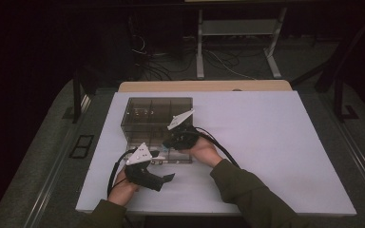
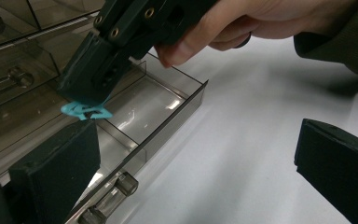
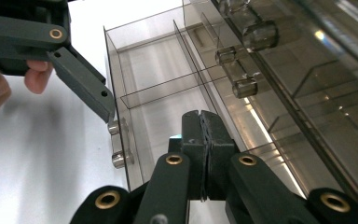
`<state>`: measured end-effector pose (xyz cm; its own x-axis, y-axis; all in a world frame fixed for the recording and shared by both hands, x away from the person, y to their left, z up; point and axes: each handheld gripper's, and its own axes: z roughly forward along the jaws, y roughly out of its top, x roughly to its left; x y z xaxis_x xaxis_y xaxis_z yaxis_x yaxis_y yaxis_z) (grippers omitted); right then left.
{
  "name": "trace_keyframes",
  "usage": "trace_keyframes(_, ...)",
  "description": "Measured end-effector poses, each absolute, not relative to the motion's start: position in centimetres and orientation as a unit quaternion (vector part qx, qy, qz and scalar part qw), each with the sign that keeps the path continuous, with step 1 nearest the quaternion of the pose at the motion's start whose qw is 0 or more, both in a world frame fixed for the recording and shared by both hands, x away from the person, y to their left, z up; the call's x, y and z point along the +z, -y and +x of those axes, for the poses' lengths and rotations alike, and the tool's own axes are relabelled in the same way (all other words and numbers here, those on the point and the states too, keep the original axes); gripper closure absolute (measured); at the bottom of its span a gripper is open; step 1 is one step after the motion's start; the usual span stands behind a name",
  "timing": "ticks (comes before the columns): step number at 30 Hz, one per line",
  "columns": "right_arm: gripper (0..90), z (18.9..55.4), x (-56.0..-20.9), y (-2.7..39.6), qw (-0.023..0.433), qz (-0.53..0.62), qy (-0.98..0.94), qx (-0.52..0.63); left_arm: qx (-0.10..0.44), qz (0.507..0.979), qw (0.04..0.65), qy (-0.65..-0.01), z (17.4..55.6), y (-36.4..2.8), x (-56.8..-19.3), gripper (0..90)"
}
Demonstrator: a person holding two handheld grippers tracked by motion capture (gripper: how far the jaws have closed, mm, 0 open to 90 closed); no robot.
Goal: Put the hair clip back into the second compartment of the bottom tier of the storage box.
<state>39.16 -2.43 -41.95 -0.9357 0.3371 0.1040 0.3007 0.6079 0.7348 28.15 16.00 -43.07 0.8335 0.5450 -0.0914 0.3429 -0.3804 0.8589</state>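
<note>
A small turquoise piece [image 2: 85,111] is pinched in the closed jaws of the right gripper [image 2: 89,88], hanging just above the open drawer [image 2: 168,100] of a smoky clear cabinet [image 1: 154,114]. Judging by the pose, the drawer was pulled out so the piece can drop into 1 of its divided compartments. The left gripper [image 1: 164,179] waits near the drawer front on the white surface [image 1: 275,142], its jaws wide apart and empty. The drawer's thin divider and the handle knobs [image 3: 118,158] crowd the approach; closed drawers with similar knobs sit beside it.
</note>
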Motion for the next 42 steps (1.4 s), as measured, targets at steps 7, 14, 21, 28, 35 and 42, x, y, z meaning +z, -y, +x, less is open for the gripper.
trace_keyframes(7,87.7,39.0,-42.5,1.6,0.021,0.173,-0.902,0.394,0.103,0.824,0.488,-0.269,28.1,-16.0,-43.1,0.0)
trace_keyframes(14,85.1,39.0,-43.0,1.2,0.015,0.172,-0.905,0.389,0.103,0.823,0.489,-0.270,28.1,-16.0,-43.0,0.0)
trace_keyframes(21,83.2,38.9,-42.7,1.3,0.012,0.179,-0.901,0.396,0.103,0.823,0.488,-0.270,28.1,-16.0,-43.0,0.0)
trace_keyframes(28,79.8,38.9,-42.3,1.7,0.019,0.176,-0.901,0.397,0.103,0.822,0.489,-0.273,28.1,-16.0,-43.0,0.0)
trace_keyframes(35,72.5,38.6,-41.7,2.5,0.008,0.186,-0.892,0.412,0.100,0.822,0.489,-0.275,28.1,-16.0,-43.1,0.0)
trace_keyframes(42,67.0,38.4,-41.4,3.6,0.014,0.187,-0.890,0.415,0.100,0.822,0.488,-0.276,28.1,-16.0,-43.1,0.0)
